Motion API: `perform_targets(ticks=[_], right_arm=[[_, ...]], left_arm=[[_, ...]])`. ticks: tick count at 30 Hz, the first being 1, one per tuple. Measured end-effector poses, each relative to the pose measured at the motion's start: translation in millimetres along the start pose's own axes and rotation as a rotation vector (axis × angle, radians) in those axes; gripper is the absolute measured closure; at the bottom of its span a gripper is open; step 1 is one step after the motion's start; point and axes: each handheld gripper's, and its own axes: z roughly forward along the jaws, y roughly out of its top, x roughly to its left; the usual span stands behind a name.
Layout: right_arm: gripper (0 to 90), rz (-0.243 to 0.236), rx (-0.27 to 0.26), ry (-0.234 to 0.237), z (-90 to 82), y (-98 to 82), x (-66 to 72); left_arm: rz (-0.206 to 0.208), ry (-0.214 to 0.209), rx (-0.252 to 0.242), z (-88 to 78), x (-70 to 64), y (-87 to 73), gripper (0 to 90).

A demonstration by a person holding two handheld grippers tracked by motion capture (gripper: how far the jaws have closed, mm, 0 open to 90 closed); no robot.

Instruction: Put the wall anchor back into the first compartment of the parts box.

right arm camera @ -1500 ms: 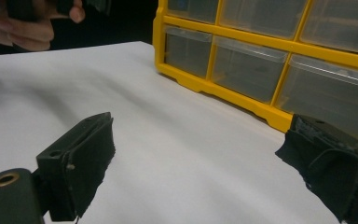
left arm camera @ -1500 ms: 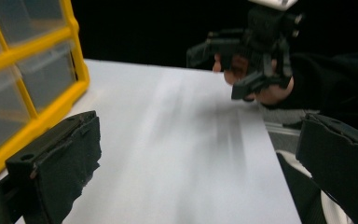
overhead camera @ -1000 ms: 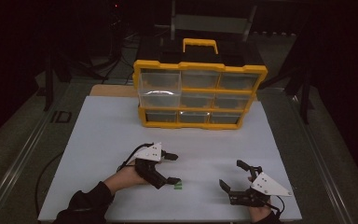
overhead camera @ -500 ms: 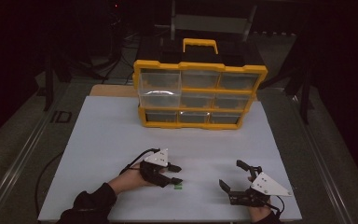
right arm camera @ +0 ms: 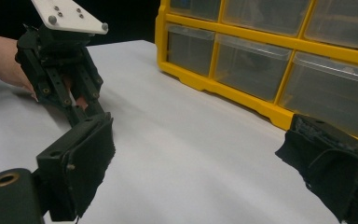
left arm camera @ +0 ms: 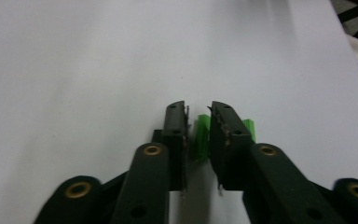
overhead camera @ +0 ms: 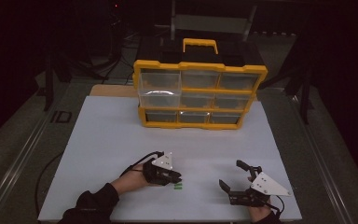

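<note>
A small green piece [overhead camera: 178, 187] lies on the white tabletop [overhead camera: 102, 140] near the front. My left gripper [overhead camera: 177, 178] is lowered over it, held by a hand in a dark sleeve. In the left gripper view its jaws have just been closing and stand narrow, with a part of the green piece [left arm camera: 201, 135] pinched between the pads; another green part shows past the right-hand jaw. My right gripper [overhead camera: 230, 173] rests at the front right, open wide, nothing between its fingers [right arm camera: 86, 163]. The right gripper view also shows the left gripper [right arm camera: 91, 109] tipped down onto the table.
A yellow drawer organizer [overhead camera: 200, 93] with clear drawers and a yellow handle stands at the back of the table; its upper left drawer is pulled out. In the right gripper view its lower drawers [right arm camera: 261, 51] are close ahead. Dark surroundings ring the table.
My left gripper has sunk toward the table and shifted slightly right onto the green piece, and its jaws went from wide to narrow. The right gripper has not moved.
</note>
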Motion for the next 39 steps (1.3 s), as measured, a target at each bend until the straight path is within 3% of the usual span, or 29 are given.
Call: perform_targets(ticks=[4, 15, 22, 28, 34, 39], right_arm=[[8.0, 0.001, 0.002, 0.000, 0.4, -0.2, 0.2], [8.0, 0.001, 0.004, -0.003, 0.6, -0.8, -0.6], [8.0, 0.004, 0.003, -0.003, 1.0, -0.8, -0.3], [8.0, 0.004, 0.003, -0.002, 0.9, -0.7, -0.1], [8.0, 0.003, 0.001, -0.002, 0.7, -0.7, -0.2], [8.0, 0.003, 0.000, 0.000, 0.8, -0.7, -0.2]], left_arm=[[-0.003, -0.006, 0.006, 1.6, -0.5, 1.7, 82.1], [-0.019, -0.035, 0.035, -5.9, 3.0, 4.9, 83.2], [-0.007, -0.062, 0.021, -29.2, 2.1, 11.1, 83.2], [0.005, -0.056, 0.011, -48.7, 0.3, 19.5, 83.3], [0.011, -0.049, -0.013, -74.4, 1.5, 30.5, 83.3], [0.047, -0.030, -0.021, -105.5, 1.0, 46.0, 83.2]])
